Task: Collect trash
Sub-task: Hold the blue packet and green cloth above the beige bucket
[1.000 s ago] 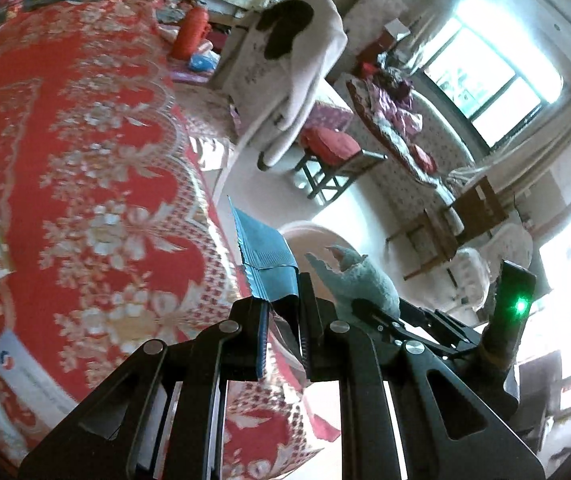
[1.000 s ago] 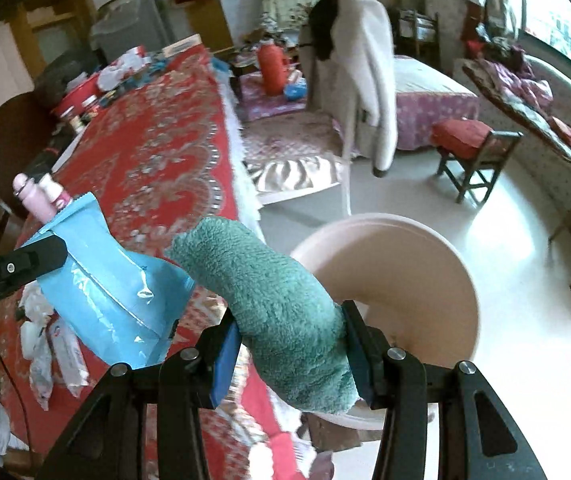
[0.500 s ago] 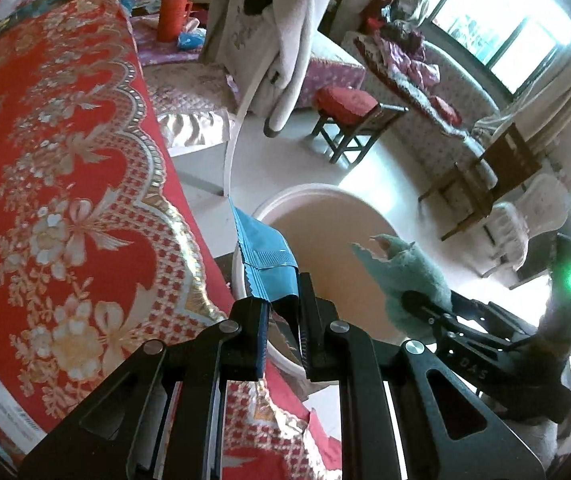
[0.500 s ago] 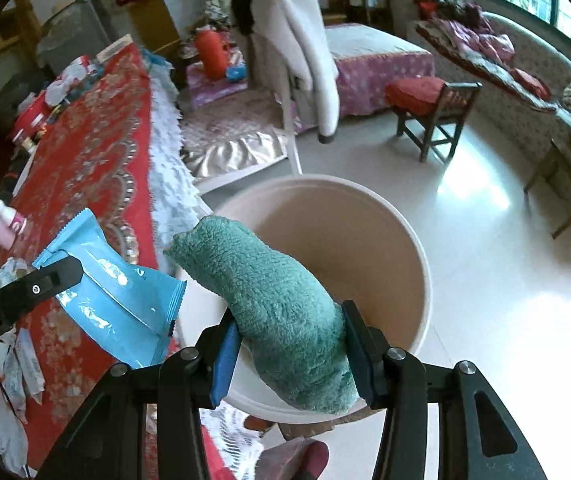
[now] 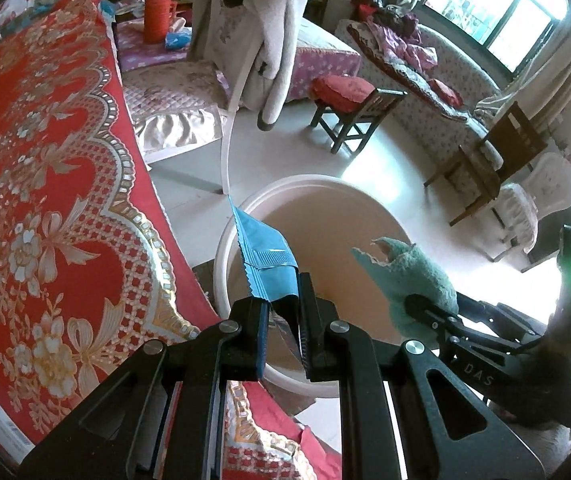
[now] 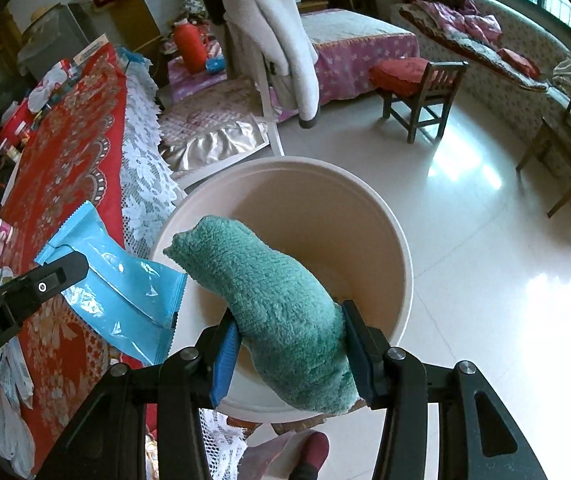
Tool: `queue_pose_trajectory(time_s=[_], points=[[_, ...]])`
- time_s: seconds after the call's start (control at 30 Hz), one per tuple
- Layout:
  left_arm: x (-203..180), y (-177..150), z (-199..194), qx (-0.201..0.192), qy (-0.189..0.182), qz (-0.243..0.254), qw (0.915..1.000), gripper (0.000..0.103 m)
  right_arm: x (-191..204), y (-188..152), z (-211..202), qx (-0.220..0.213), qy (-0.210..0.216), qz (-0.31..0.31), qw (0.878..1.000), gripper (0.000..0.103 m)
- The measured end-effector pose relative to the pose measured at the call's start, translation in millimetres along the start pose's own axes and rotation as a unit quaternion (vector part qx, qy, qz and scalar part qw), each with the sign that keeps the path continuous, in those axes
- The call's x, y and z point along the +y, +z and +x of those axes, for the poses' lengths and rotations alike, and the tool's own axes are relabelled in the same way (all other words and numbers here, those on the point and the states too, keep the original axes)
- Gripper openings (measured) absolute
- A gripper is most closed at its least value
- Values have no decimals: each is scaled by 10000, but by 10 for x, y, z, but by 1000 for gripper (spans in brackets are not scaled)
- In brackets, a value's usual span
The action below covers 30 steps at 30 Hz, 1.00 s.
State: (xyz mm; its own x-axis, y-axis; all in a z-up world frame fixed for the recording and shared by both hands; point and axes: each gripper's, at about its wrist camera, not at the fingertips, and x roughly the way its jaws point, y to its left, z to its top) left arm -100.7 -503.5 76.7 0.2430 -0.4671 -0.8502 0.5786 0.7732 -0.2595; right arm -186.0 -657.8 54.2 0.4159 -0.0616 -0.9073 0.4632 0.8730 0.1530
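Both grippers have come down over the bucket [image 6: 399, 240], left gripper [image 5: 281, 334] pinching the blue wrapper [image 5: 267, 264], right gripper [image 6: 291, 350] clamping the green cloth [image 6: 281, 304]

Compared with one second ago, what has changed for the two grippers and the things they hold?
Both grippers have moved away from the red tablecloth to above the beige bucket, which now fills more of each view. The left gripper still pinches the blue wrapper; the right gripper still clamps the green cloth. Nothing was released or newly grasped.
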Motion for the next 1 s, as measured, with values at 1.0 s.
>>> queue_pose_trajectory(time_s=[1.0], points=[[-119,36,134,-114,380,326,9987,11,-35,58,147,143,-48,109,9998,47]])
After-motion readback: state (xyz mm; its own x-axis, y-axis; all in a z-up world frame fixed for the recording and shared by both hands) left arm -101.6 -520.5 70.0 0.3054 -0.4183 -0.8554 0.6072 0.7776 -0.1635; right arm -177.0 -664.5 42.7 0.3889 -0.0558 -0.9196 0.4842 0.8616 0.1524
